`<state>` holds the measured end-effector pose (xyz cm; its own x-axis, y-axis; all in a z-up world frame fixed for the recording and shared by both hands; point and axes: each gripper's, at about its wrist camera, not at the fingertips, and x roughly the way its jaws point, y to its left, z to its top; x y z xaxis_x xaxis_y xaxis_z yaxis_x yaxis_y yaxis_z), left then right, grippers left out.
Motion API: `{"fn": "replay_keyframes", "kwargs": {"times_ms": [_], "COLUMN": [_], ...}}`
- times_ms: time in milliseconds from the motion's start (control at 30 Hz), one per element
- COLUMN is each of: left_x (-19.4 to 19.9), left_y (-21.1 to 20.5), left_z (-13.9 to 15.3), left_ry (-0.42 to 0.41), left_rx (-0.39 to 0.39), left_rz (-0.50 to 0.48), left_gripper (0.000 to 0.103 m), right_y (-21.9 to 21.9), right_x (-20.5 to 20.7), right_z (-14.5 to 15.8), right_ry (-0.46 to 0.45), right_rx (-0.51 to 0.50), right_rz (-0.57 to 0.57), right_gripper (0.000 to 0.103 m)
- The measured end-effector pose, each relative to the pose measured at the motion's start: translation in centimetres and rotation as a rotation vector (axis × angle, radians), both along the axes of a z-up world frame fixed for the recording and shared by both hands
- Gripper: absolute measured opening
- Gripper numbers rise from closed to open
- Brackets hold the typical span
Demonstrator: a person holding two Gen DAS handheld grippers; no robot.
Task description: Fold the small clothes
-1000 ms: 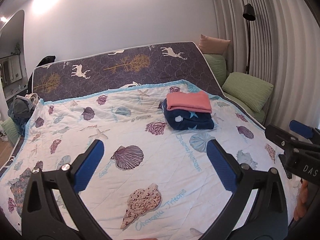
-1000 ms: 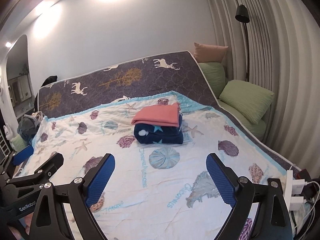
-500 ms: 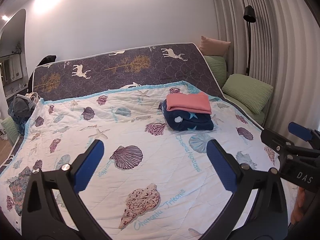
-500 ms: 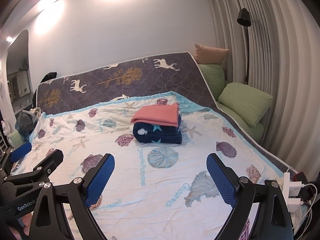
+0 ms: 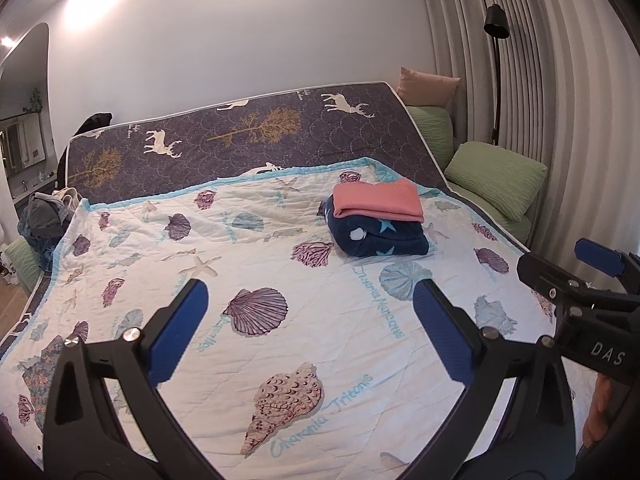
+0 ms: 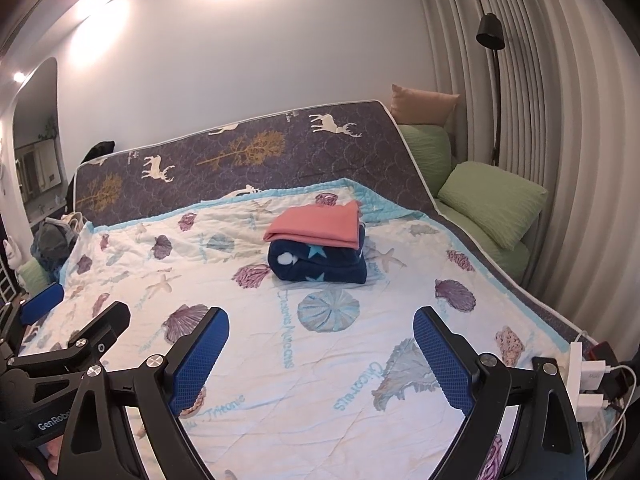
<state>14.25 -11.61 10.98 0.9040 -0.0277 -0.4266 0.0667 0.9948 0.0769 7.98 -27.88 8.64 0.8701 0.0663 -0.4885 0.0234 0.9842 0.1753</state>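
Grippers first: the left gripper [image 5: 310,312] fills the bottom of its own frame with both blue pads spread wide and nothing between them, and the right gripper [image 6: 320,340] sits the same way in its view, jaws fully apart and empty. Each also shows at the side edge of the other's picture, so the two hang close side by side above the near part of the shell-print quilt [image 5: 280,272].

Beyond them, right of centre in both frames, a folded pink garment [image 5: 378,200] lies on top of a folded navy star-print garment [image 5: 380,236], the pair stacked on the quilt, well apart from either gripper. At the far left edge a loose heap of clothes [image 5: 44,216] sits off the side of the bed; this looks like the unfolded supply.

Risks, as a judgement: reaching left for the heap with jaws this wide could snag the quilt and drag it, shifting or toppling the finished stack. At lower right of the right wrist view, white plugs and cables [image 6: 588,380] sit at the bed's edge and could be caught by a low sweep.

Open room is generous: the whole middle and left of the quilt is bare, bounded behind by the upright deer-print mattress [image 6: 240,152] and to the right by green cushions [image 6: 492,200].
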Motion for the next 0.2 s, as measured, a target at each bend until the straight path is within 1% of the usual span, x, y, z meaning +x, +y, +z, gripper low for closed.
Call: {"fn": "replay_keyframes", "kwargs": {"times_ms": [200], "left_x": [-0.01], "left_y": [0.05], "left_z": [-0.1], "left_ry": [-0.002], "left_rx": [0.001], "left_rz": [0.002], "left_gripper": [0.102], "right_y": [0.15], "right_x": [-0.01], "right_z": [-0.02], "right_ry": [-0.001], "right_rx": [-0.002], "right_rz": [0.0], "right_gripper": [0.095]}}
